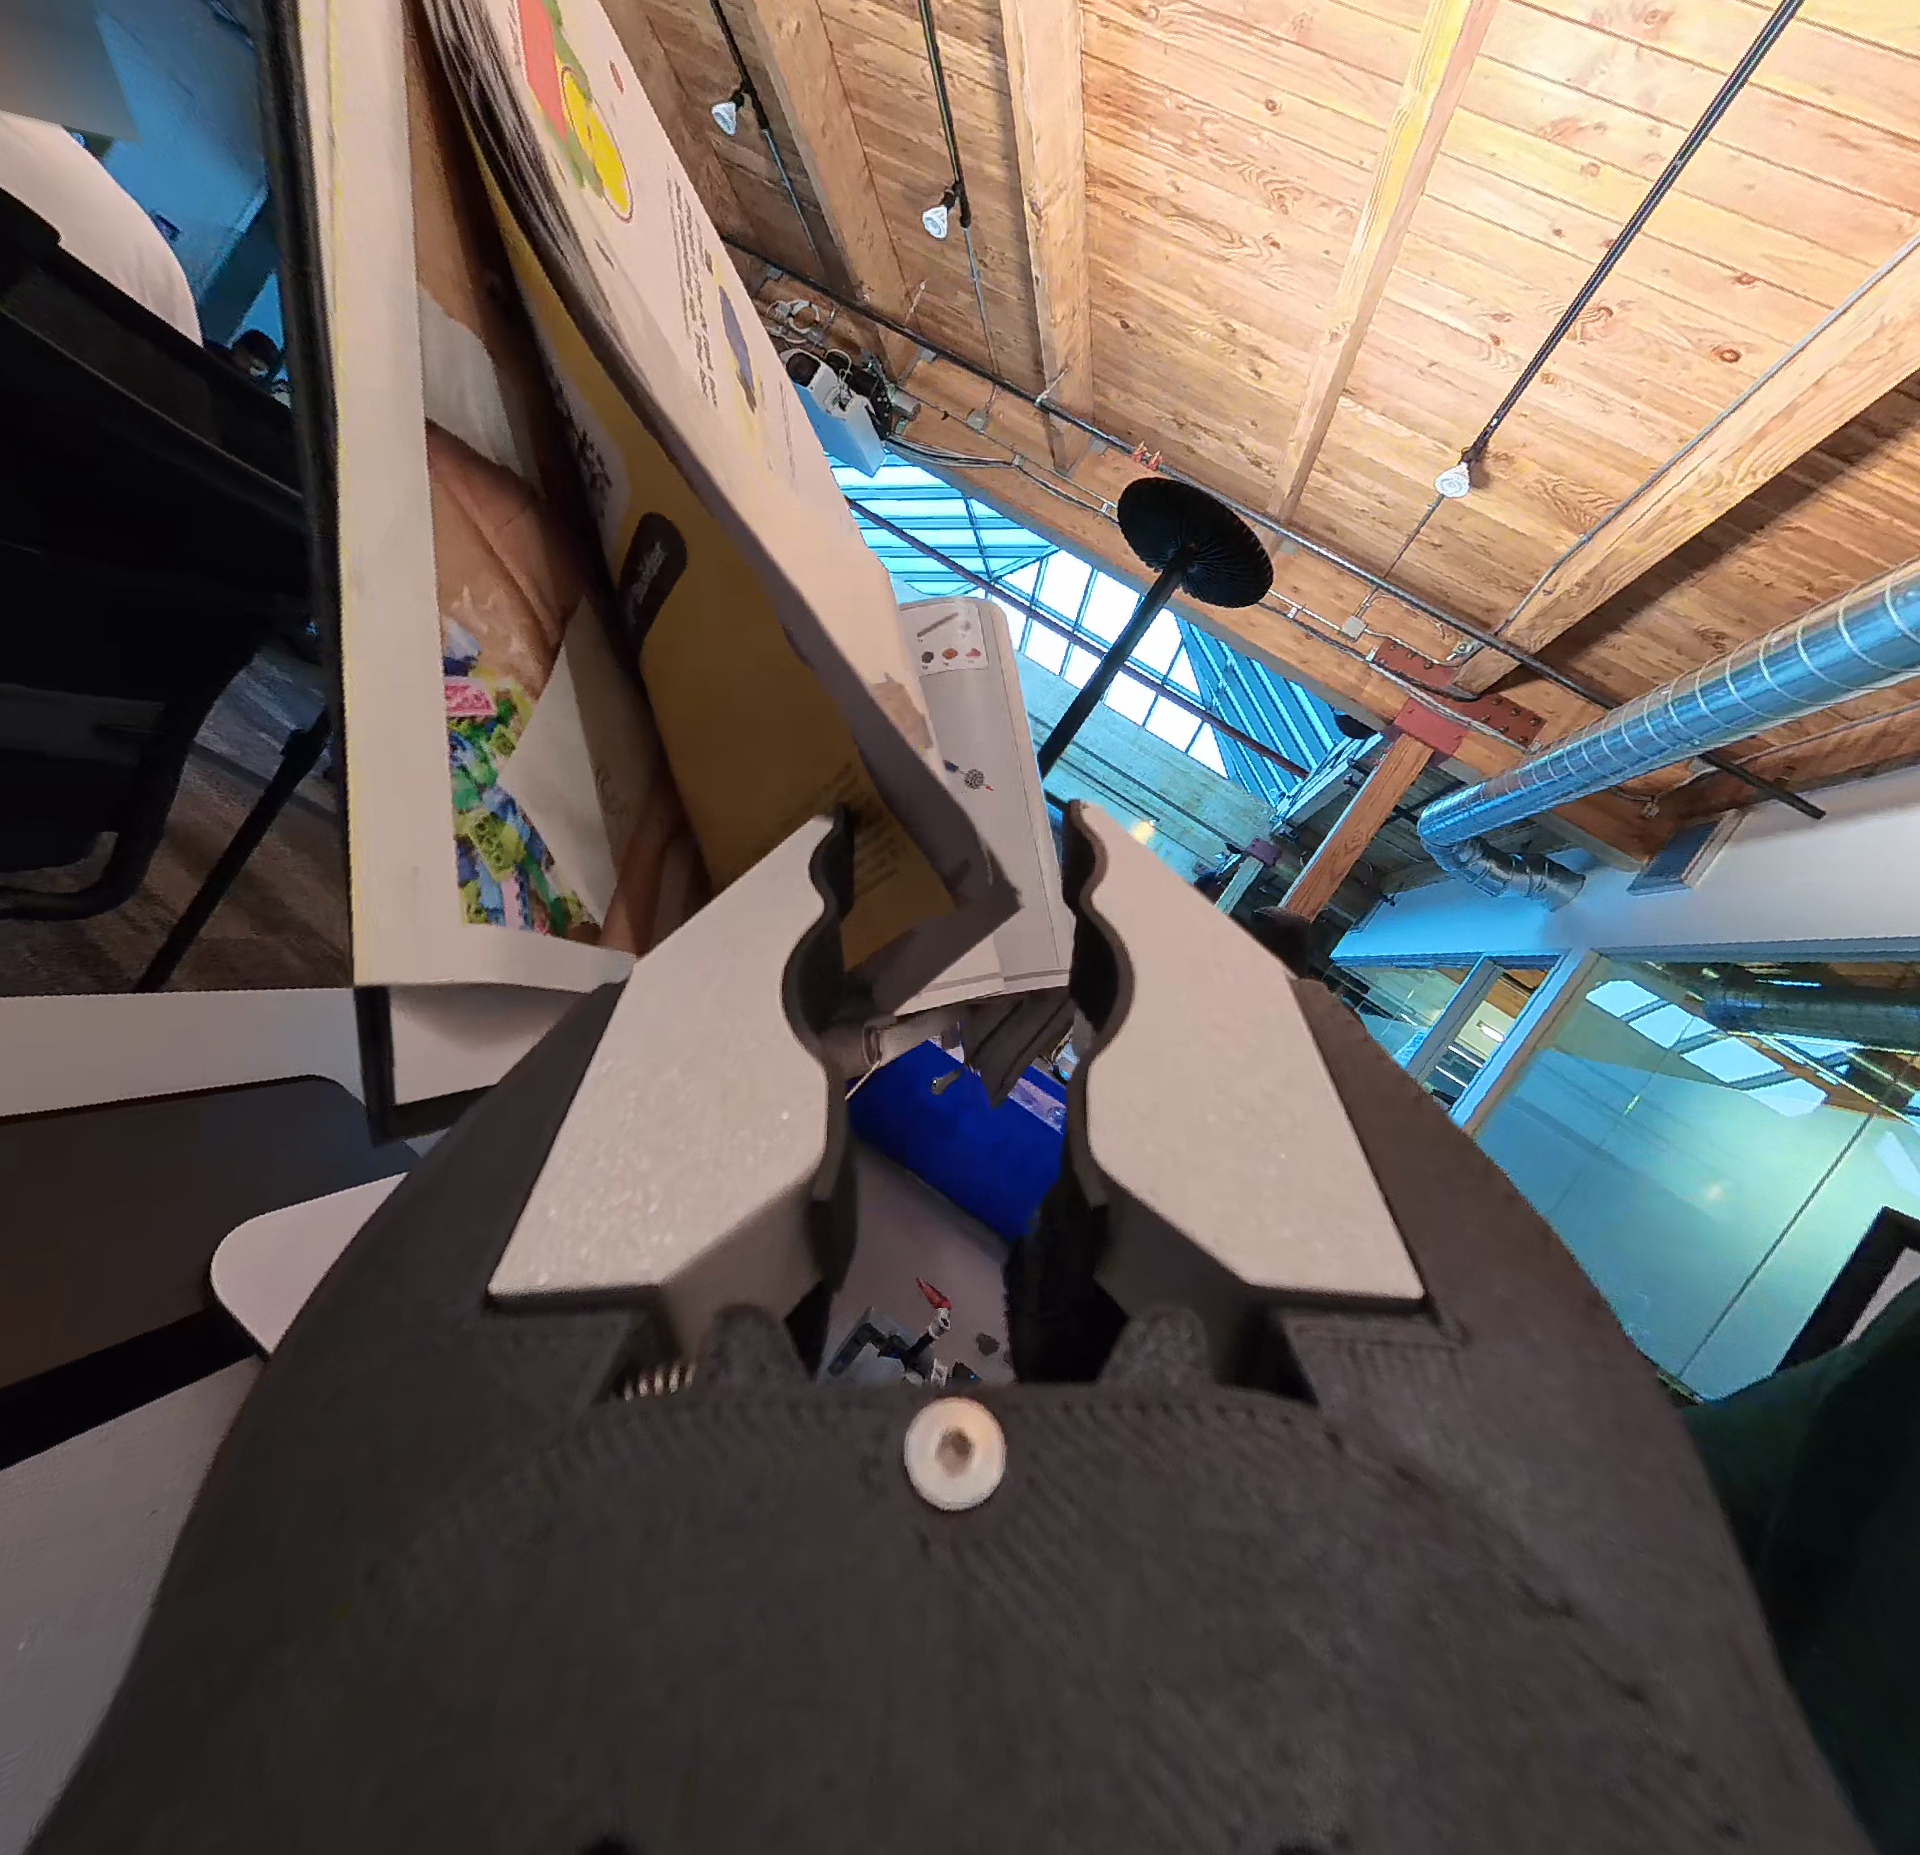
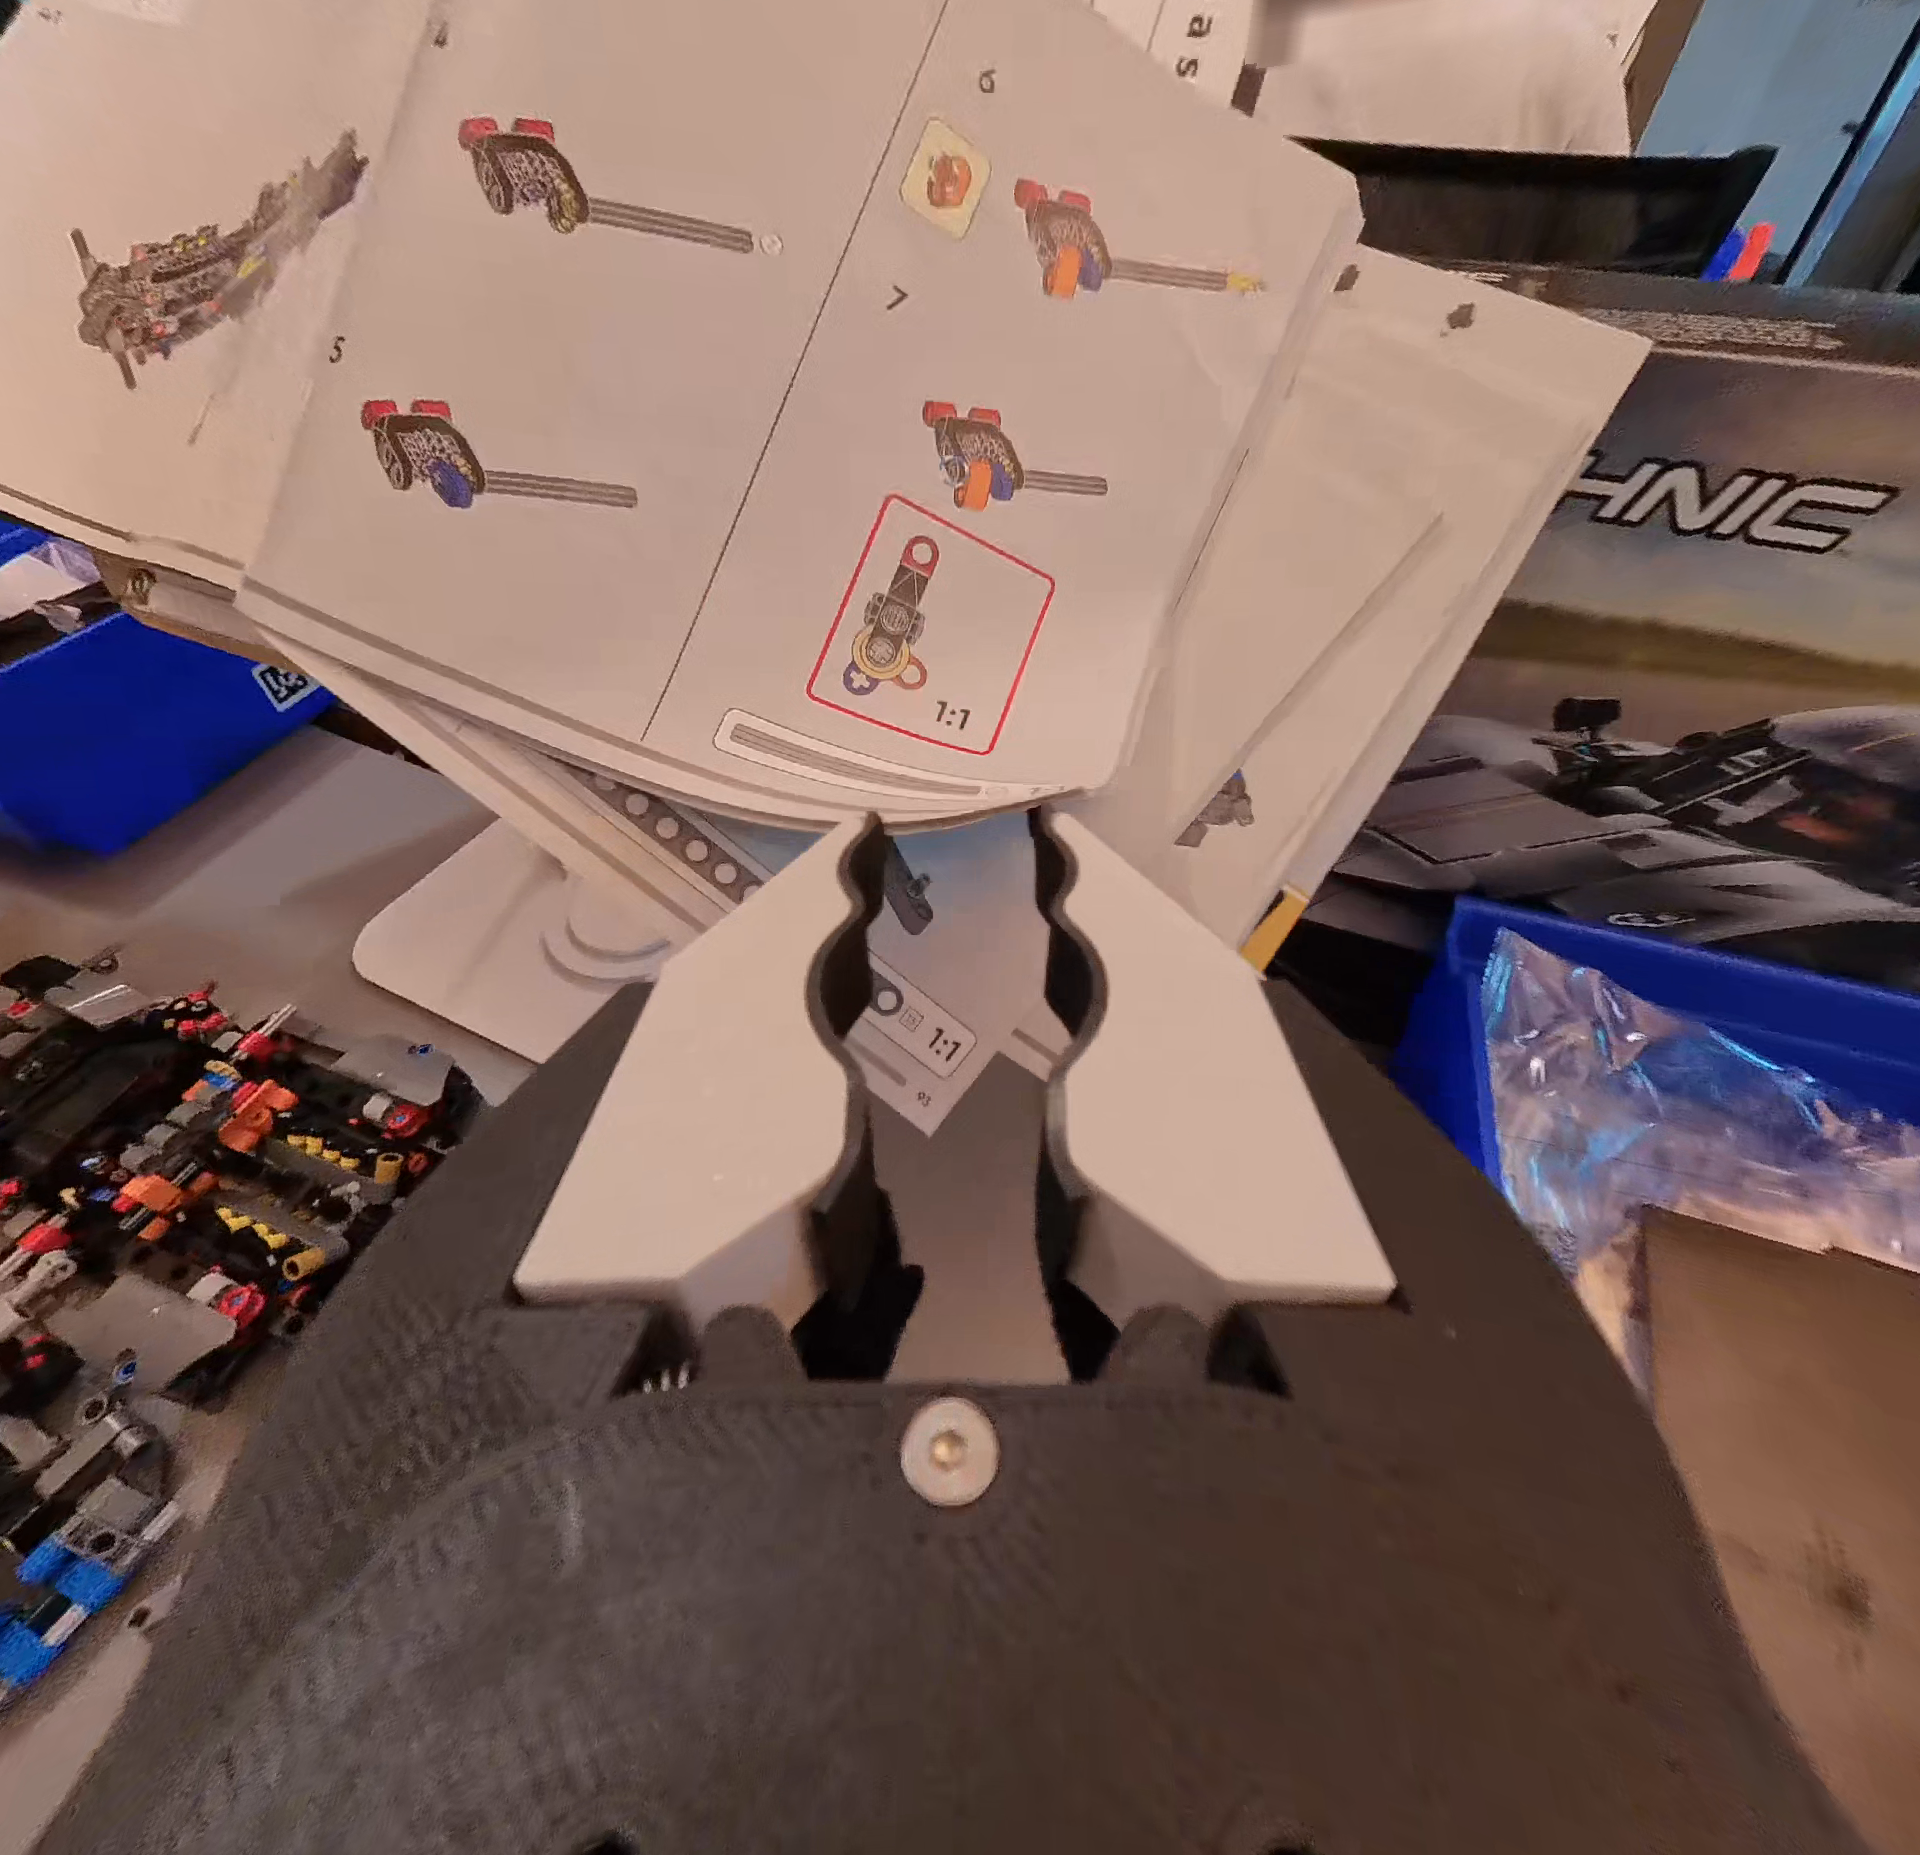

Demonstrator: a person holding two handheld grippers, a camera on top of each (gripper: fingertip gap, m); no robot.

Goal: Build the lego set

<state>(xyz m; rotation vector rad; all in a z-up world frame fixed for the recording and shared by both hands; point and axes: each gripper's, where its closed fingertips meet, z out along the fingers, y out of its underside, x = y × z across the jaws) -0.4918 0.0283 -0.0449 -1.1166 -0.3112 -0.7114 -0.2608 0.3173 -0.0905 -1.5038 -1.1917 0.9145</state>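
Observation:
The instruction booklet [image 2: 623,351] stands open on a white stand [image 2: 499,932], its pages fanned and curling. My right gripper [image 2: 954,823] is open and empty, its fingertips just under the bottom edge of the open page. In the left wrist view the booklet [image 1: 727,455] hangs at the left, seen from below against the ceiling. My left gripper [image 1: 951,829] is open and points upward, and a corner of the booklet's pages lies between its jaws without being clamped. A partly built black Lego model [image 2: 187,1213] with red, orange and yellow parts lies on the table at the left.
A blue bin [image 2: 114,725] sits at the far left. Another blue bin [image 2: 1475,1026] at the right holds a clear plastic bag [image 2: 1662,1109]. The Lego set's box [image 2: 1714,662] stands behind it. A brown cardboard sheet [image 2: 1787,1442] lies at the lower right. The left gripper's tips are roughly 40 centimeters from the right gripper's. Both grippers' tips are roughly 30 centimeters from the partly built black Lego model [image 2: 187,1213].

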